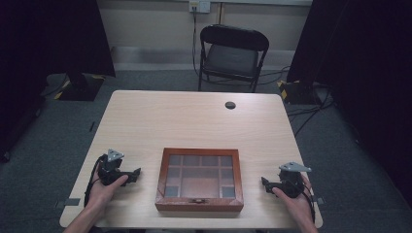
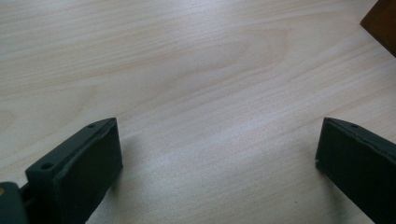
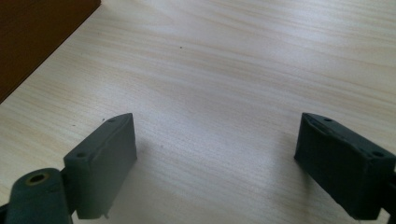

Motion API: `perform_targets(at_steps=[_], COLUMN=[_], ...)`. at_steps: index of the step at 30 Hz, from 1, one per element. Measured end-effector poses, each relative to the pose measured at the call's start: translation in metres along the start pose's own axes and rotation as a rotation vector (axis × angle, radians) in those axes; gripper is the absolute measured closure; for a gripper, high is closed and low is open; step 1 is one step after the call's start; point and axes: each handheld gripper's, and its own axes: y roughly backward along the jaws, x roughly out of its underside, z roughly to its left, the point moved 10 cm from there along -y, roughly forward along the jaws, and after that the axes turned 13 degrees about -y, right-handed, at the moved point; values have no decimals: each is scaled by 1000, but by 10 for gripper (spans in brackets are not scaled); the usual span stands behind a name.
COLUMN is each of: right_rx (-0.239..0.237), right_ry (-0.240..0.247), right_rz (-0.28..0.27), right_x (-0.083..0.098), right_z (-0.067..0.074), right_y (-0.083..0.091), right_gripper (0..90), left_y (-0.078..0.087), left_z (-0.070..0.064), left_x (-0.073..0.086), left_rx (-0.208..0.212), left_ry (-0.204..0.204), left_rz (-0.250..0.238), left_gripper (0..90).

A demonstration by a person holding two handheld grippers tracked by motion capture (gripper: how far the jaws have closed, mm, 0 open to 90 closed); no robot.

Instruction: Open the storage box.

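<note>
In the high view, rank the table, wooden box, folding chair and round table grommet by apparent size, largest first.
1. Table.
2. Wooden box and folding chair: they look about alike, and the chair stands farther from the camera, so I won't rank them.
3. Grommet, smallest.

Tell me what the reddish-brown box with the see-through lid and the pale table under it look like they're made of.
The reddish-brown box looks like stained, lightly glossy wood: its frame is warm brown and smooth. The lid panel seems to be glass or clear plastic, since compartment dividers show through it. The pale table shows light wood grain with a matte sheen, probably laminate or veneer.
</note>
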Motion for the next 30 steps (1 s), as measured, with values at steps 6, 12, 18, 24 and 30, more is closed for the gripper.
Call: perform_targets(at_steps=[6, 12, 18, 24, 30], right_rx=[-21, -96, -186, -300, -385], right_ry=[-12, -30, -34, 6, 56], right_rz=[26, 0, -39, -30, -21], right_x=[-2, -10, -23, -32, -42], right_z=[3, 20, 48, 82, 115], right_y=[4, 14, 29, 40, 44], right_gripper=[153, 226, 291, 338, 397], left_y=[0, 0, 0, 0, 0], left_z=[0, 0, 0, 0, 0], left_x=[0, 0, 0, 0, 0], left_rx=[1, 1, 1, 3, 10], left_ry=[0, 1, 2, 1, -8], left_rz=[-1, -1, -1, -1, -4], left_gripper=[0, 0, 0, 0, 0])
